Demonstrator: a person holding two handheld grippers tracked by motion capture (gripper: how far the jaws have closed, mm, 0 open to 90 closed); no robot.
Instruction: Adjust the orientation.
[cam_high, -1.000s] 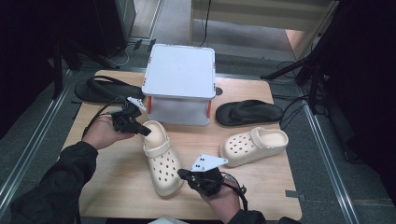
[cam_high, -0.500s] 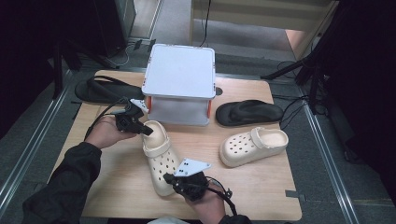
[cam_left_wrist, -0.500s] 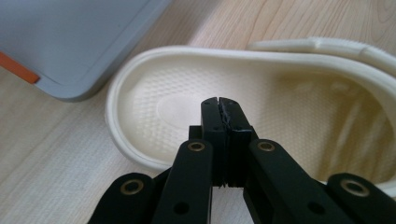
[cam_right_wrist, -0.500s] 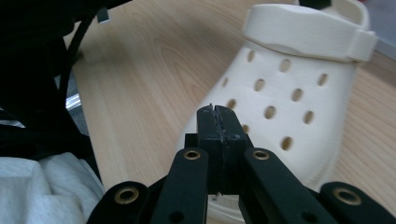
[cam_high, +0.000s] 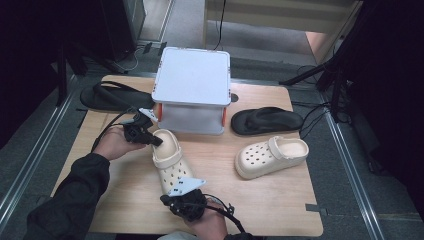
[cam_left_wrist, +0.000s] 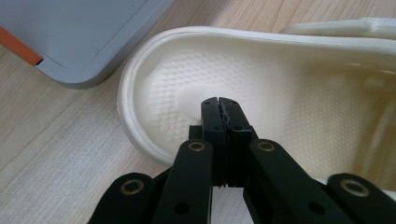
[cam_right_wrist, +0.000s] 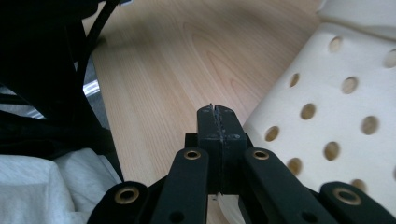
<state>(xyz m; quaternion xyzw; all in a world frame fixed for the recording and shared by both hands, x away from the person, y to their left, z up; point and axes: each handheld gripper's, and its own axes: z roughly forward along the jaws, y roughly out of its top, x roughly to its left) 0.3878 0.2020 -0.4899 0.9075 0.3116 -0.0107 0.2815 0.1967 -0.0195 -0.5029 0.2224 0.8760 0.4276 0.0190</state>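
Clog (cam_high: 168, 157) lies mid-table, heel just beside grey box (cam_high: 192, 90). Left gripper (cam_high: 150, 140), jaws pressed together, holds nothing, tips over heel bed, likely to steady it. Right gripper (cam_high: 167, 200), also pressed together, sits beside perforated toe, probably to nudge it.

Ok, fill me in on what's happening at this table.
A person works on a cream clog with a tool in each hand. The left tool, jaws shut, pokes into the clog's heel opening, close to the grey lidded box. The right tool, also shut, sits at the clog's toe end near the table's front edge. Neither grips anything. The matching clog lies to the right, with one black flip-flop behind it and another black flip-flop at far left.
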